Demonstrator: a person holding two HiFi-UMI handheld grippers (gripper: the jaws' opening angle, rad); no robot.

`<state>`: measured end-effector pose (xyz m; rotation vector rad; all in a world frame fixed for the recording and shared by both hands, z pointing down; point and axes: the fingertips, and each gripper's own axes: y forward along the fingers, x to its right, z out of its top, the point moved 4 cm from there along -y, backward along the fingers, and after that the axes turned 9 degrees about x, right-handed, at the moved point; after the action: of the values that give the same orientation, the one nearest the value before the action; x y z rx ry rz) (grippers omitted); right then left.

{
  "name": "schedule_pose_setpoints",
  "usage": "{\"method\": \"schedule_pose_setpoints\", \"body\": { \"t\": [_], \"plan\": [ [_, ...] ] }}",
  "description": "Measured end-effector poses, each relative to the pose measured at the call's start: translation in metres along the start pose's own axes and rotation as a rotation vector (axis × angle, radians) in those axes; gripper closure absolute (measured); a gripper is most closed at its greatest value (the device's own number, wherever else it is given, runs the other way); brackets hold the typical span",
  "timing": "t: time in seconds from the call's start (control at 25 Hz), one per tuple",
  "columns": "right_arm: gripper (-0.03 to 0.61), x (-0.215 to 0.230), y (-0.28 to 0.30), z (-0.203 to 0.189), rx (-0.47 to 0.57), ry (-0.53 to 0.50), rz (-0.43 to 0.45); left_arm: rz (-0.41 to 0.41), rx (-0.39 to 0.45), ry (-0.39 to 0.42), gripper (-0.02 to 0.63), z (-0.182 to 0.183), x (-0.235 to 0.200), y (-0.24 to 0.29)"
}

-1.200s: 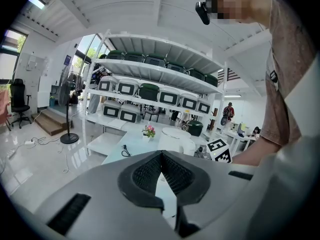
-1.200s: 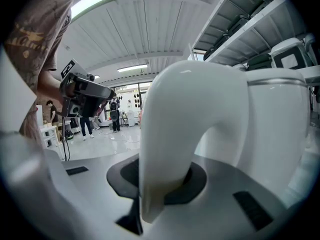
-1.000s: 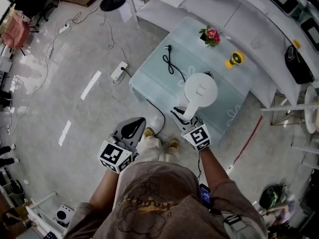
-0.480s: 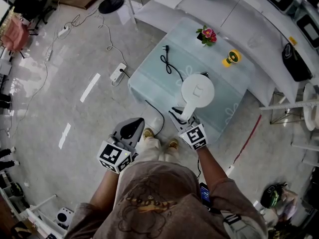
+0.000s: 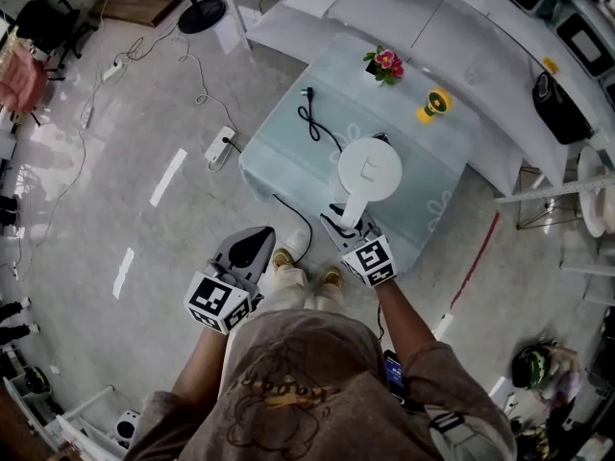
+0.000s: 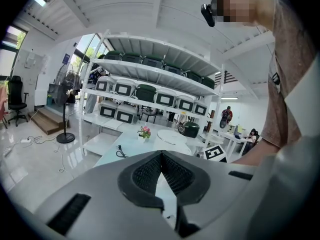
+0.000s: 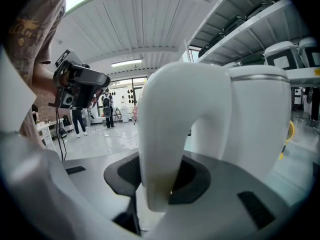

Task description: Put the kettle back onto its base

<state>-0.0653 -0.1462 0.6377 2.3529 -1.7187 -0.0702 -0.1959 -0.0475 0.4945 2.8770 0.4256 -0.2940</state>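
A white kettle (image 5: pixel 370 169) stands upright on the pale blue table (image 5: pixel 288 152), near its front edge; its base is hidden under it. A black cord (image 5: pixel 317 128) with a plug runs across the table to the kettle. My right gripper (image 5: pixel 346 221) reaches the kettle's handle (image 7: pixel 165 149) from the near side. Its jaws are opening with the handle still between them, and the pads look just clear of it. My left gripper (image 5: pixel 253 248) hangs over the floor left of the table, shut with nothing in it (image 6: pixel 161 156).
A small flower pot (image 5: pixel 383 62) and a yellow object (image 5: pixel 433 105) stand at the table's far side. White shelving (image 5: pixel 461 27) runs behind the table. A power strip (image 5: pixel 220 145) and cables lie on the floor to the left. A cord (image 5: pixel 293 221) hangs off the table's front.
The head view has drifted a little. The kettle stays at the same spot on the table, with the right gripper still at its handle. The left gripper has not moved.
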Motion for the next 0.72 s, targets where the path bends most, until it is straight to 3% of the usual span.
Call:
{"method": "schedule_pose_setpoints", "body": {
  "t": [0.36, 0.72],
  "plan": [
    [0.376, 0.011, -0.039, 0.012, -0.01, 0.033, -0.07, -0.08, 0.004, -0.016, 0.592, 0.007, 0.014, 0.025],
    [0.365, 0.017, -0.082, 0.035, -0.004, 0.051, -0.183, -0.197, 0.021, -0.009, 0.592, 0.024, 0.03, 0.052]
  ]
}}
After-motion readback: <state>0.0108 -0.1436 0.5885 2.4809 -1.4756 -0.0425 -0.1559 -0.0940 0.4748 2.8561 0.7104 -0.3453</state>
